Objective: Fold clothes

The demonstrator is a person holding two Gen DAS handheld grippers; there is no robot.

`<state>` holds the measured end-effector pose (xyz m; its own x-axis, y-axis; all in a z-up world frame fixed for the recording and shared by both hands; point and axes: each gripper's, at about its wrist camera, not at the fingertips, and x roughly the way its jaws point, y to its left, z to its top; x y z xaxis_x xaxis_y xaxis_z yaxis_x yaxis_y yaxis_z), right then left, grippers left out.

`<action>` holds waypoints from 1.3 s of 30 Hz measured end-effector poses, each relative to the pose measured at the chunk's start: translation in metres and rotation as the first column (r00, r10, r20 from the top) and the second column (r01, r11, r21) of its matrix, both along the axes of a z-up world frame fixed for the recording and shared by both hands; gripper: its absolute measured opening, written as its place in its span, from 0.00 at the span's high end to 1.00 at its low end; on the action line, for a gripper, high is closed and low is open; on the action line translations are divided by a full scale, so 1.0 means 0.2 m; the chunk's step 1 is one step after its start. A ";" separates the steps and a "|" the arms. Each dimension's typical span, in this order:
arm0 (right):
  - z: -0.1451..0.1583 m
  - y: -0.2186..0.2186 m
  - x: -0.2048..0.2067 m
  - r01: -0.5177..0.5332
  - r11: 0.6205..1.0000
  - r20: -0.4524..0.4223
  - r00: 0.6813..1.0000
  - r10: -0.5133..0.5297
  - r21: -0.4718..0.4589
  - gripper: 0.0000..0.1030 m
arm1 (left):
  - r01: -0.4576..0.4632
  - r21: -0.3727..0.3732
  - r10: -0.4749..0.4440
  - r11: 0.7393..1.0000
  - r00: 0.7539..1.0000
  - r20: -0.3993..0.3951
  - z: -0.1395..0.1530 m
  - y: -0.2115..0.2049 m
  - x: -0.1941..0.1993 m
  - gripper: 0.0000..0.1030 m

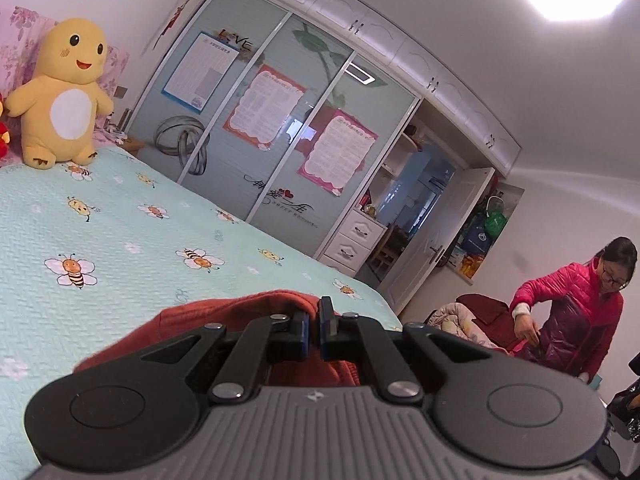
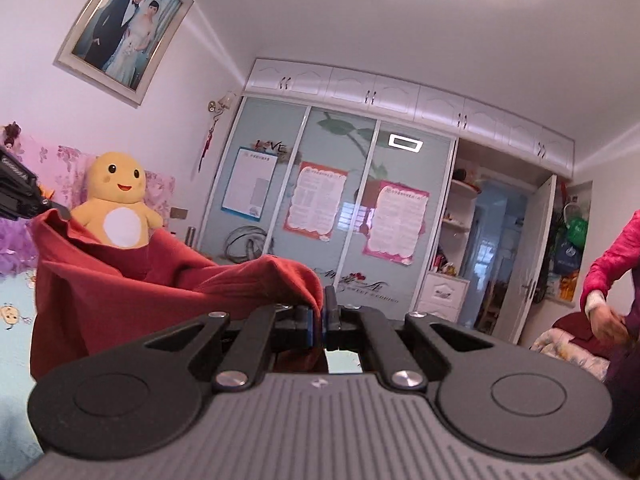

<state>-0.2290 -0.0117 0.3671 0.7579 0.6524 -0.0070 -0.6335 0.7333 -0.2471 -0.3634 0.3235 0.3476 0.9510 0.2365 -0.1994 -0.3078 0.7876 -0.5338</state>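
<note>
Yellow plush toy (image 1: pixel 60 92), wardrobe (image 2: pixel 340 208), framed photo (image 2: pixel 124 28)

**Colours and patterns in the bedroom**

The garment (image 2: pixel 132 292) is a rust red, plain, with fine ribbed lines near the edge that is held. The grippers are black with grey ribbed bodies, and their pads (image 1: pixel 306 330) are blue. The bedspread (image 1: pixel 132 216) is pale mint green, printed with small yellow and black striped bees with white wings, and with little white flowers. The plush toy (image 1: pixel 64 92) at the head edge of the bed is yellow with a white belly and an orange mouth. The headboard (image 1: pixel 24 40) is pink with purple flowers. The wardrobe doors (image 2: pixel 332 208) are pale grey-blue with white frames; they carry posters with blue, orange and pink borders. The person's jacket (image 1: pixel 576 312) is bright pink above and dark purple below.
</note>
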 end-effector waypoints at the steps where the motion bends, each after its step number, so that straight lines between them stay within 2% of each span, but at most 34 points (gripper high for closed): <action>1: -0.01 -0.01 -0.01 -0.005 1.000 -0.008 1.000 0.005 -0.003 0.98 | -0.001 -0.009 0.001 1.000 1.000 -0.004 -0.02 0.01 0.00 0.98; 8: -0.16 0.01 -0.06 -0.043 0.998 -0.073 0.997 0.039 -0.047 0.98 | -0.008 -0.085 0.003 0.996 0.998 -0.065 -0.23 0.11 -0.02 0.98; 12: -0.32 0.01 -0.12 -0.114 0.992 -0.161 0.981 0.104 -0.057 0.98 | -0.041 -0.114 0.028 0.993 0.994 -0.108 -0.38 0.17 -0.04 0.98; 16: -0.59 0.05 -0.22 -0.278 0.957 -0.332 0.914 0.235 -0.086 0.97 | -0.145 -0.182 0.107 0.973 0.973 -0.204 -0.69 0.28 -0.09 0.98; 20: -0.98 0.11 -0.35 -0.384 0.909 -0.498 0.827 0.262 -0.160 0.97 | -0.266 -0.309 0.161 0.913 0.932 -0.326 -1.06 0.39 -0.23 0.90; 22: -1.14 0.13 -0.39 -0.425 0.891 -0.597 0.760 0.256 -0.158 0.97 | -0.290 -0.375 0.148 0.880 0.920 -0.364 -1.21 0.41 -0.32 0.79; 23: -1.21 0.13 -0.40 -0.439 0.885 -0.633 0.731 0.254 -0.152 0.97 | -0.279 -0.401 0.133 0.873 0.926 -0.354 -1.26 0.41 -0.37 0.74; 25: -1.29 0.14 -0.43 -0.457 0.878 -0.676 0.694 0.250 -0.144 0.97 | -0.256 -0.436 0.124 0.863 0.943 -0.309 -1.29 0.38 -0.49 0.53; 26: -1.32 0.14 -0.43 -0.459 0.877 -0.691 0.680 0.247 -0.138 0.97 | -0.244 -0.453 0.120 0.857 0.951 -0.286 -1.31 0.37 -0.55 0.49; 28: -1.32 0.13 -0.41 -0.442 0.889 -0.698 0.674 0.242 -0.118 0.97 | -0.247 -0.480 0.142 0.842 0.959 -0.245 -1.32 0.37 -0.67 0.38; 29: -1.31 0.13 -0.40 -0.432 0.896 -0.700 0.672 0.239 -0.108 0.97 | -0.259 -0.490 0.165 0.832 0.960 -0.228 -1.31 0.37 -0.73 0.37; 31: -1.29 0.11 -0.37 -0.410 0.908 -0.700 0.674 0.237 -0.086 0.97 | -0.295 -0.498 0.210 0.815 0.952 -0.221 -1.29 0.34 -0.81 0.28; 32: -1.29 0.09 -0.36 -0.403 0.912 -0.700 0.673 0.239 -0.075 0.97 | -0.308 -0.503 0.228 0.807 0.949 -0.217 -1.27 0.33 -0.85 0.26; 34: -1.29 0.07 -0.35 -0.397 0.916 -0.705 0.664 0.248 -0.052 0.97 | -0.256 -0.534 0.171 0.806 0.964 -0.205 -1.28 0.26 -0.87 0.23; 36: -1.29 0.08 -0.36 -0.401 0.916 -0.708 0.656 0.262 -0.033 0.97 | -0.134 -0.590 0.028 0.796 0.982 -0.186 -1.31 0.17 -0.83 0.21; 39: -1.26 0.08 -0.40 -0.440 0.898 -0.700 0.645 0.307 -0.012 0.97 | 0.043 -0.663 -0.176 0.747 0.975 -0.135 -1.38 -0.03 -0.69 0.19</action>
<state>-0.3093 0.0044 0.1155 0.1978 0.8159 -0.5433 -0.8856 0.3863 0.2578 -0.5006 0.3183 0.0711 0.8939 -0.1182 -0.4323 -0.3828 0.3005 -0.8736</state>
